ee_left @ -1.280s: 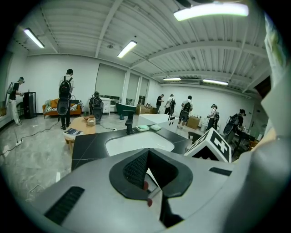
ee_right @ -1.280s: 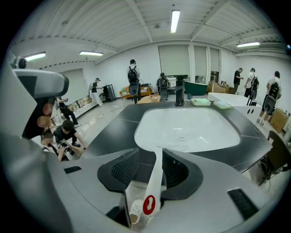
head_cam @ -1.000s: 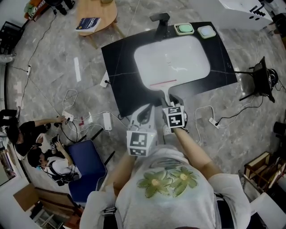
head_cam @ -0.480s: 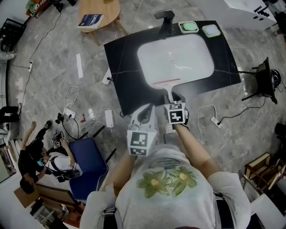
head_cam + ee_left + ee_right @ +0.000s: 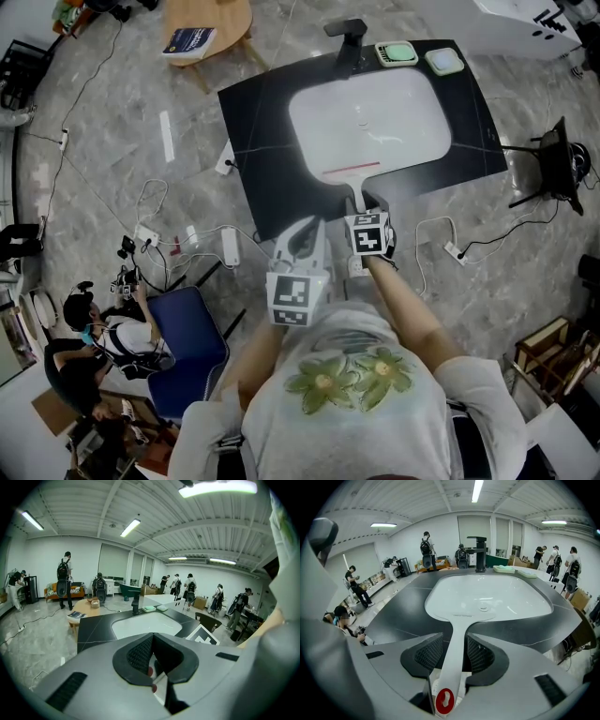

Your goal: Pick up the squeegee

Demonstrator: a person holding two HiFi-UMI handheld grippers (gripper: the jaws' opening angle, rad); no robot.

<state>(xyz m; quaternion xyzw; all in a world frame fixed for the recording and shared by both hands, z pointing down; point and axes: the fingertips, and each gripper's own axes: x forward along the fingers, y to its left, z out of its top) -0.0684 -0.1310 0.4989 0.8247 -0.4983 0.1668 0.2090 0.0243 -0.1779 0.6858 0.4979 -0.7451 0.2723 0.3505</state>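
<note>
We see a black bench [image 5: 253, 141] standing on a grey marbled floor [image 5: 122, 122], with a white basin [image 5: 375, 122] sunk into its top. At the far edge a dark tap [image 5: 347, 37] stands upright, and just beside it lie a green pad [image 5: 397, 54] and a paler pad [image 5: 443, 62]. The squeegee [image 5: 352, 183] reaches over the basin's near rim; we cannot tell whether it touches. White cables [image 5: 178, 244] trail over the floor.

Open lab hall — strip lights [image 5: 130, 527], mock sink counter [image 5: 253, 141], backpacked people [image 5: 63, 576].
</note>
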